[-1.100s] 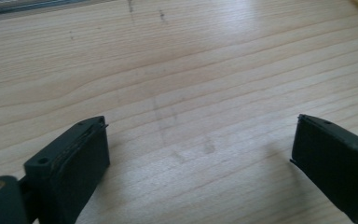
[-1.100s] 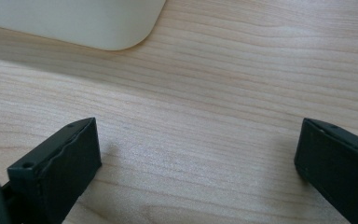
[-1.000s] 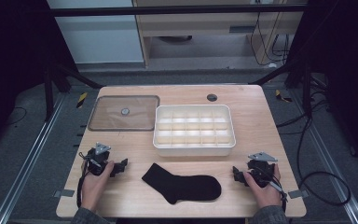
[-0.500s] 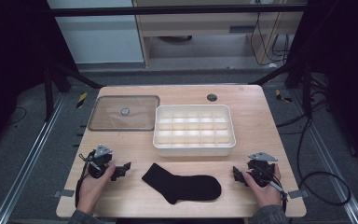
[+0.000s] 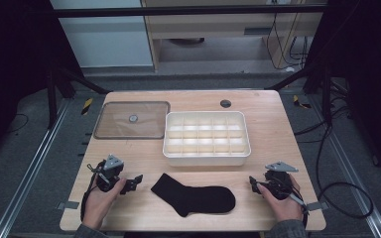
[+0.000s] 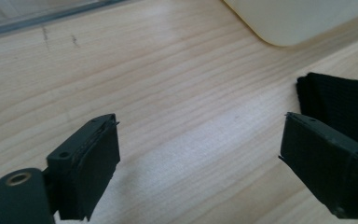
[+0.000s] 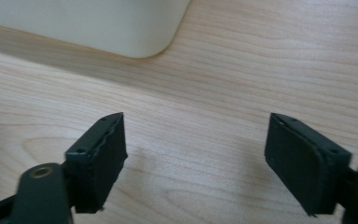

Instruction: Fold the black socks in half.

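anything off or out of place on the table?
Nothing stands out. The black sock lies flat near the front edge, the white divided tray sits square and looks empty, and its clear lid lies flat beside it. No spills or damage visible.

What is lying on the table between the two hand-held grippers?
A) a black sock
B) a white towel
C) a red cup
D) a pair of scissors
A: a black sock lies flat on the wooden table, between the left gripper and the right gripper, just in front of the white divided tray.
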Demonstrator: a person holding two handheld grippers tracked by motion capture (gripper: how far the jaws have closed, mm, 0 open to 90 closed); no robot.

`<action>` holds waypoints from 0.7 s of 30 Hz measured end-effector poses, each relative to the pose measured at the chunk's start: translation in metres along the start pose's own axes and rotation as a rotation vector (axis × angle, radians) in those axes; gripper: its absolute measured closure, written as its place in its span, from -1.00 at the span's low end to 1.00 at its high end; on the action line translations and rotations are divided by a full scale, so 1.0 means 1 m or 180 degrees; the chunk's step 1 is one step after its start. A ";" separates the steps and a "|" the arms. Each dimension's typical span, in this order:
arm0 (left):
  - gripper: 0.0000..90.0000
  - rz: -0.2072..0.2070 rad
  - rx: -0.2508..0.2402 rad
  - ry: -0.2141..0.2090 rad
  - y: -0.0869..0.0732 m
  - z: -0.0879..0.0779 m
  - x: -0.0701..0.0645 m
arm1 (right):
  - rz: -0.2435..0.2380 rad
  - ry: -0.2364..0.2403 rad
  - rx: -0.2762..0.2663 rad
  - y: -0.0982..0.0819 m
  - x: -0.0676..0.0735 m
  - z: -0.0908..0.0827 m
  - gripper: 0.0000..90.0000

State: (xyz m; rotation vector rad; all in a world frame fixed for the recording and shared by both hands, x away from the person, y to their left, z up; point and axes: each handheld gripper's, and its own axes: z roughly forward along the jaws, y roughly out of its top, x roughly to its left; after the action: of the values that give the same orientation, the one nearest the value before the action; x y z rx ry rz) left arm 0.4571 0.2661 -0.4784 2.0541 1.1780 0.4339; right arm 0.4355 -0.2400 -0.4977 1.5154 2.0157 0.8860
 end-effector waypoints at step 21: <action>-0.70 0.0216 0.0507 -0.0185 0.027 -0.008 -0.034 | -0.0435 0.0774 0.0610 0.044 0.057 -0.031 0.10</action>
State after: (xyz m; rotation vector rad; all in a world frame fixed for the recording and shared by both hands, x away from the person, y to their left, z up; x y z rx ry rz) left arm 0.4506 0.2315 -0.4514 2.2334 1.1426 0.3189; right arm 0.4263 -0.1839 -0.4439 1.4018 2.4088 0.8787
